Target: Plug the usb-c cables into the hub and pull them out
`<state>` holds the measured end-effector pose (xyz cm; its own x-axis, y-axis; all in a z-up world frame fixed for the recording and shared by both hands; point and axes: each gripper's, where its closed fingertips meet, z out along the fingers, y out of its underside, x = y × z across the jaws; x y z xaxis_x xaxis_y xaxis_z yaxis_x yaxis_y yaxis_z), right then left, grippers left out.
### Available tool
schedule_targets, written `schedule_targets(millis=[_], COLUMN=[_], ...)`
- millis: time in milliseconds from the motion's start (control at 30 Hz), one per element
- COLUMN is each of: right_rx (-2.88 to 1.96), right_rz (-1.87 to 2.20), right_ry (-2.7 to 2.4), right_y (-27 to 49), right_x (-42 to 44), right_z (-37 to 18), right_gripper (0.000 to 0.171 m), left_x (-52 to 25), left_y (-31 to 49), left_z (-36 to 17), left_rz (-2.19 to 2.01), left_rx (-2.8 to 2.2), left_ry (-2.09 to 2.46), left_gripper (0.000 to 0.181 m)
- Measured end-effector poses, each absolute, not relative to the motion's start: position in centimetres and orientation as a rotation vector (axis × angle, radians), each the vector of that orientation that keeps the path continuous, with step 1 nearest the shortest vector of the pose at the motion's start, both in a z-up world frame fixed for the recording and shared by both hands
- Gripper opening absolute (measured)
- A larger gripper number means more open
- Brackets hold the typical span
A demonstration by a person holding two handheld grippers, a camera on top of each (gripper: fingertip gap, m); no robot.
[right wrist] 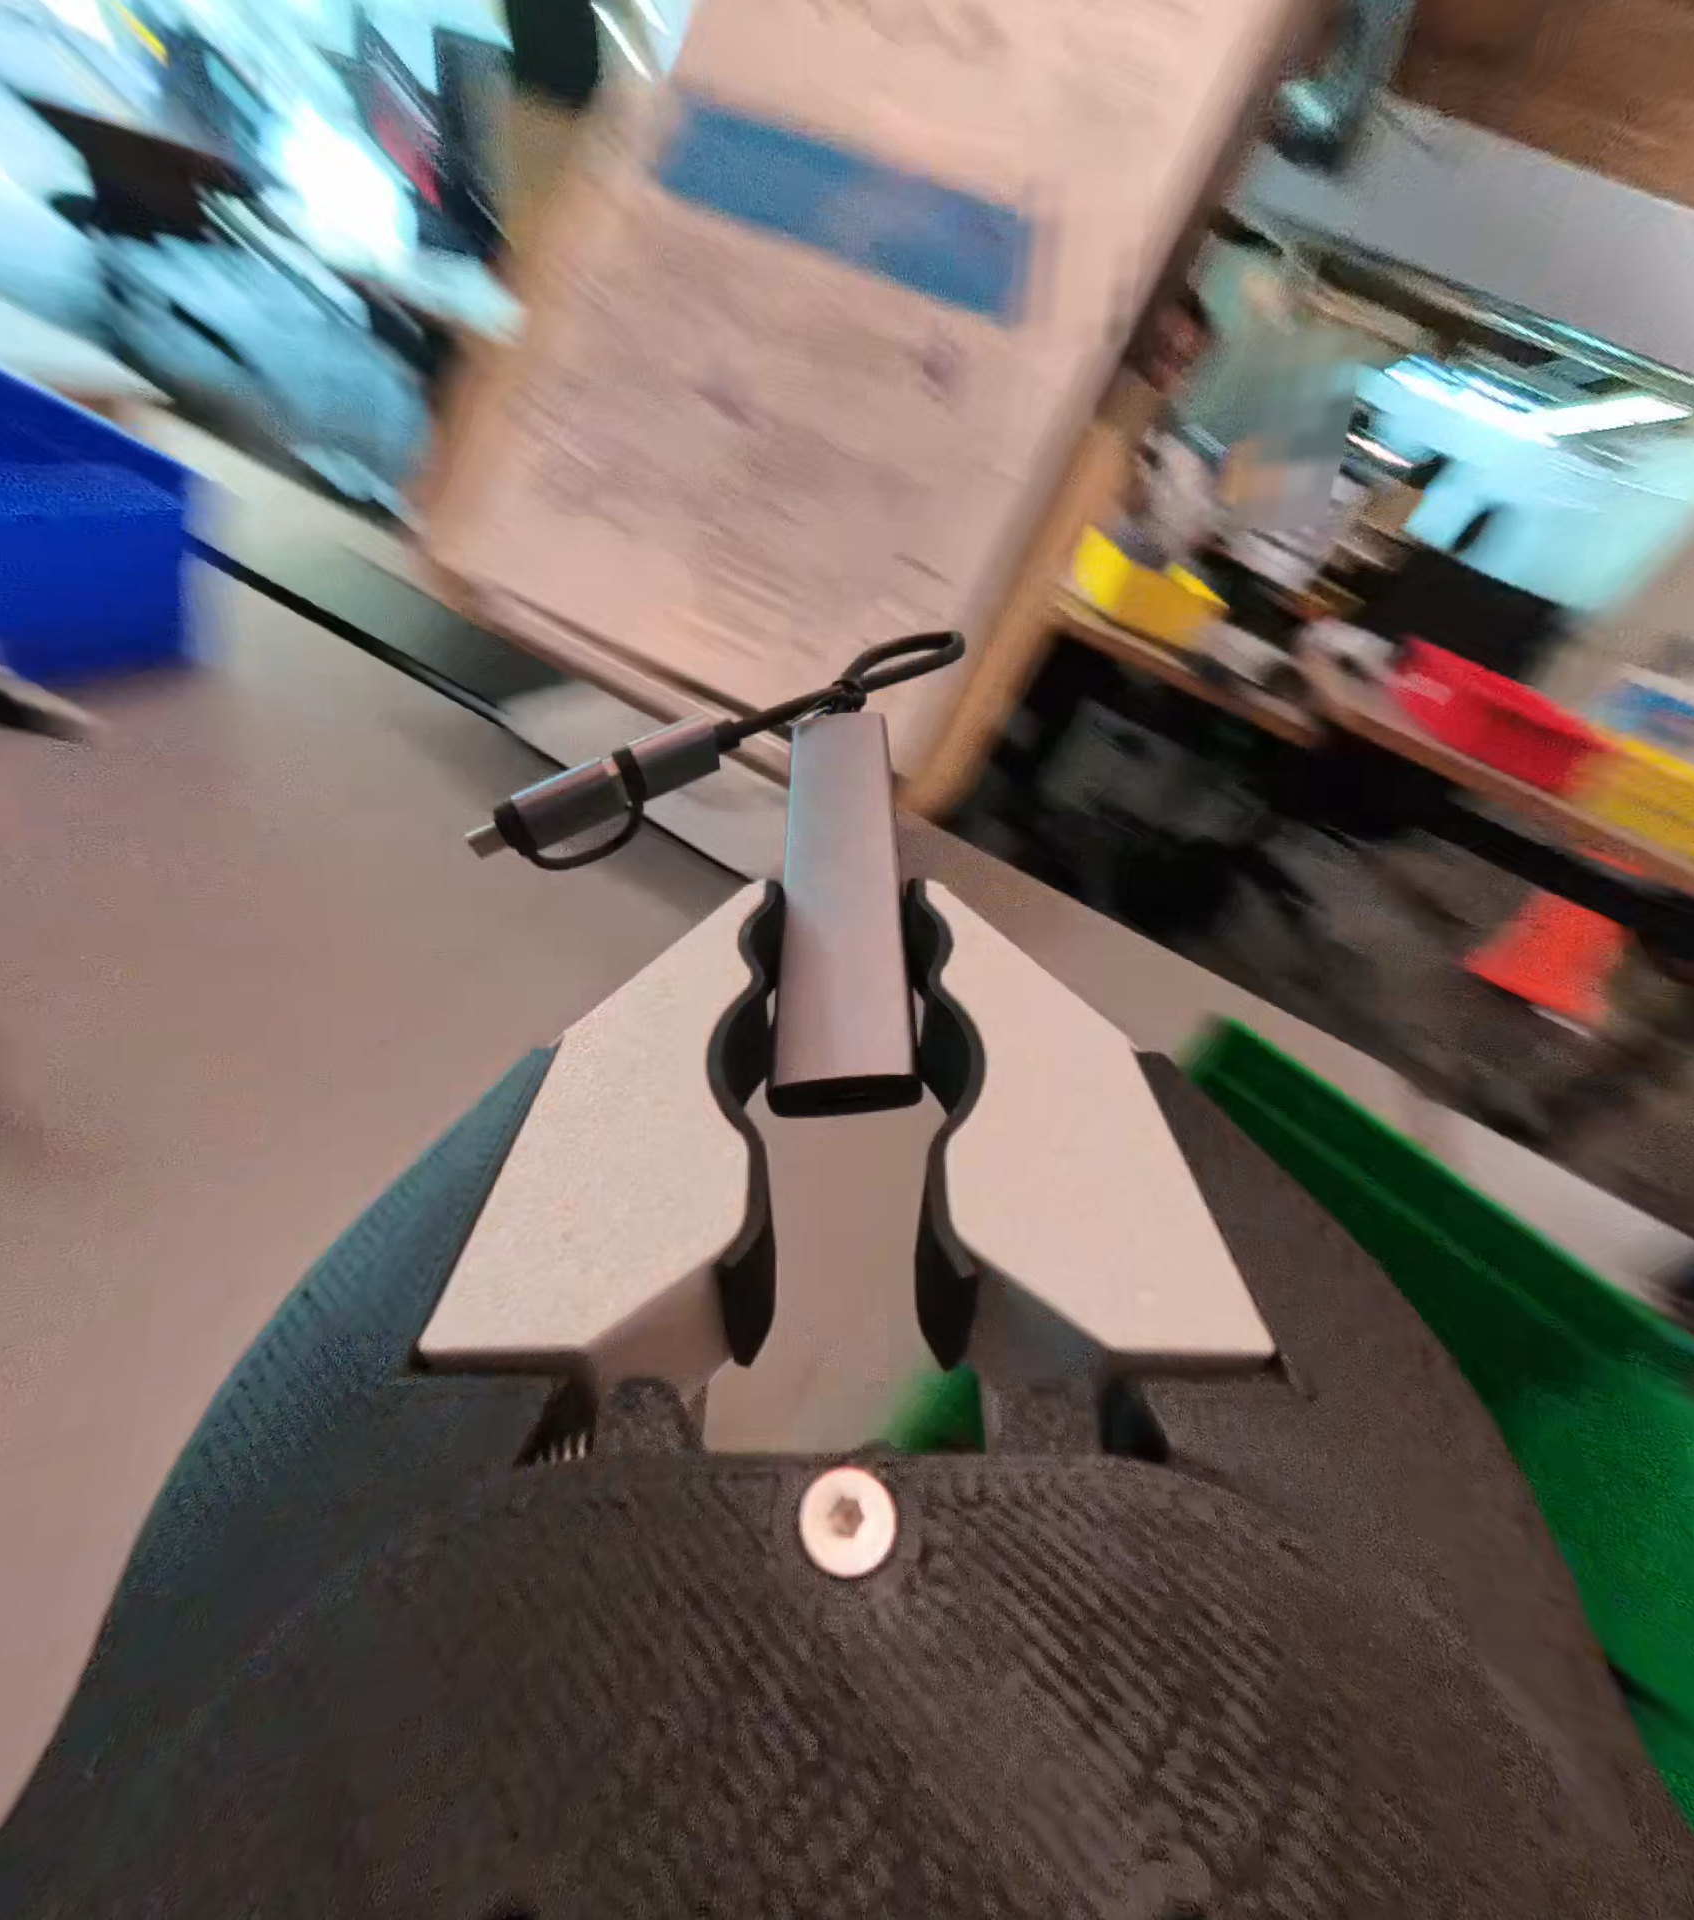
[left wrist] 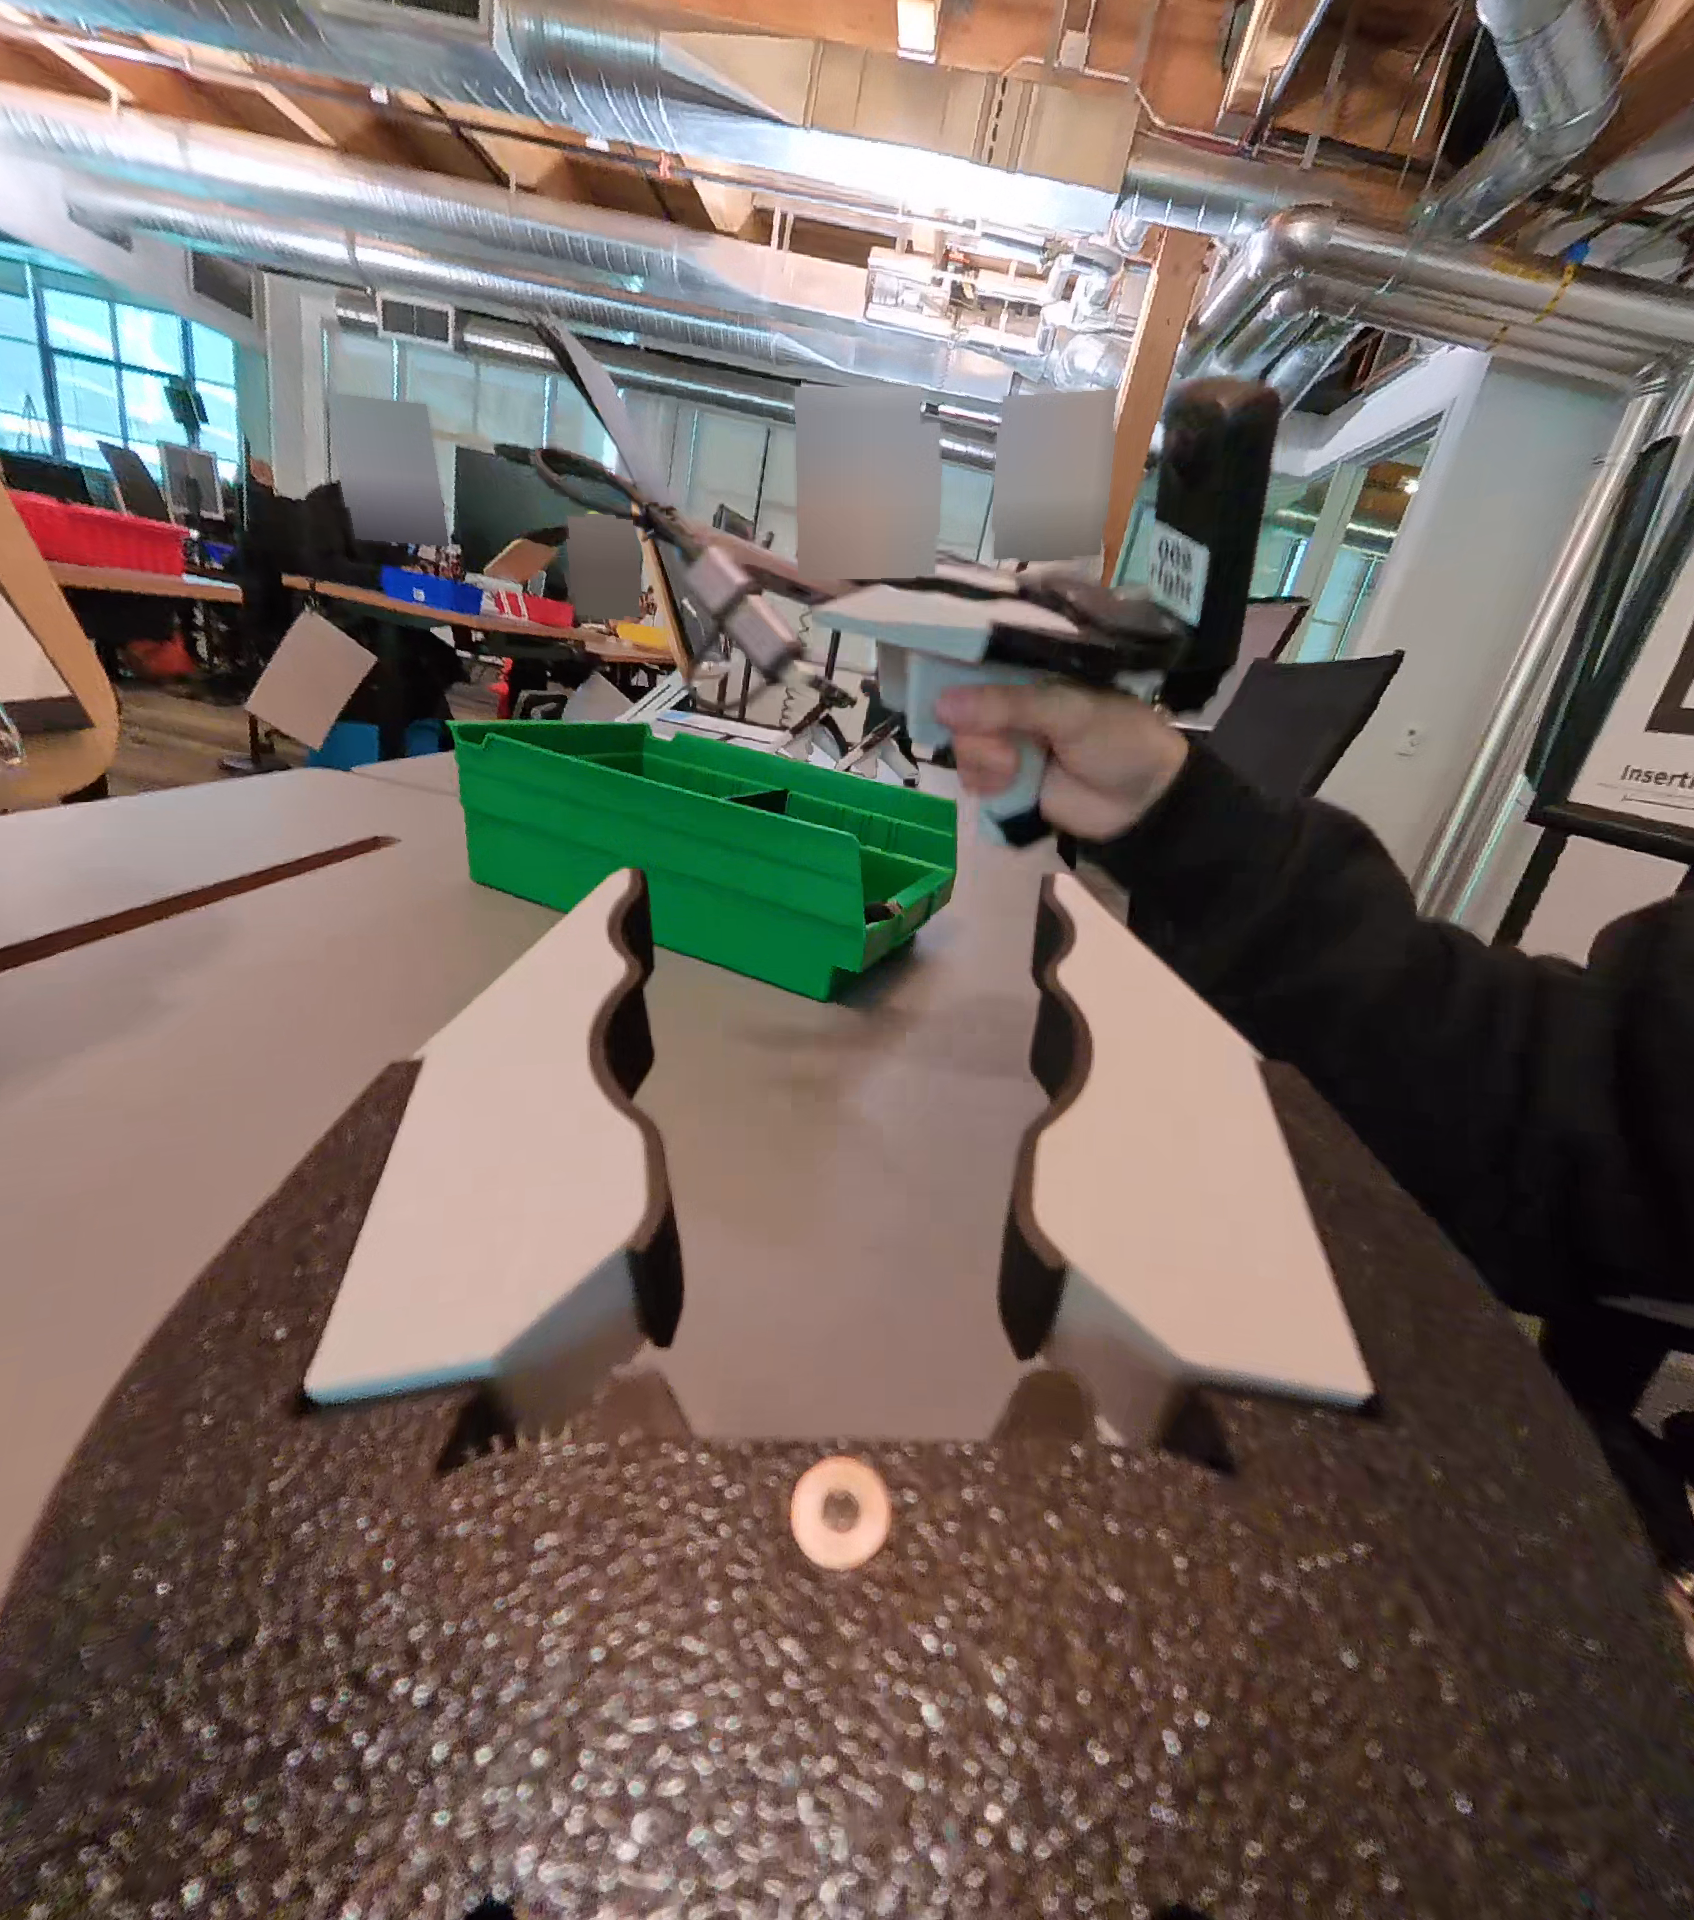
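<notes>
Hub point(right wrist: 838, 925) was clamped in my right gripper point(right wrist: 841, 940), airborne; left gripper point(left wrist: 843, 935) gaped empty; nothing plugged yet.

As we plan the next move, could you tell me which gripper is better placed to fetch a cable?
Left, probably: the left gripper is open and empty over the table near the green bin, while the right gripper already clamps the hub.

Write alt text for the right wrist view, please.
The right hand-held gripper is shut on a slim grey hub, held above a grey table. The hub's short cable dangles from its far end. A green bin sits at right; the background is motion-blurred.
</notes>
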<state>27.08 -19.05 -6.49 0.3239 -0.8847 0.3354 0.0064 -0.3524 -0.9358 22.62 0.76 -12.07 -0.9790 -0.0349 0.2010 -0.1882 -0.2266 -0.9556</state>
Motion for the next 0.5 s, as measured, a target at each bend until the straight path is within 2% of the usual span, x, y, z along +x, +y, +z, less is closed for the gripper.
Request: schedule_targets(millis=[67,200,367,400,467,500], right_rx=[-1.777,-1.97,-2.047,-2.053,-2.07,-2.072], right_rz=[-1.395,-1.427,-1.223,-1.211,-1.165,-1.18], right_ry=[0.996,1.301,1.4,1.414,1.507,1.546], right_y=[-26.2,-36.1,-39.7,-40.2,-41.5,-42.3], right_x=[28.8,31.5,34.8,35.2,35.3,35.2], right_z=[-6.6,-8.7,-13.1,-14.0,-16.0,-16.4], right_gripper=[0.022,0.023,0.022,0.015,0.035,0.035], left_x=[22.4,21.7,21.5,21.5,21.6,21.7], left_y=[0.4,-0.3,-0.5,-0.5,-0.4,-0.4], left_z=[-12.6,-13.4,-13.8,-13.8,-13.9,-13.9], left_rz=[2.343,2.286,2.258,2.261,2.262,2.264], left_rx=[0.254,0.205,0.191,0.19,0.194,0.203], left_ry=[-1.938,-2.017,-2.047,-2.043,-2.037,-2.034], left_gripper=[0.07,0.066,0.064,0.063,0.061,0.06])
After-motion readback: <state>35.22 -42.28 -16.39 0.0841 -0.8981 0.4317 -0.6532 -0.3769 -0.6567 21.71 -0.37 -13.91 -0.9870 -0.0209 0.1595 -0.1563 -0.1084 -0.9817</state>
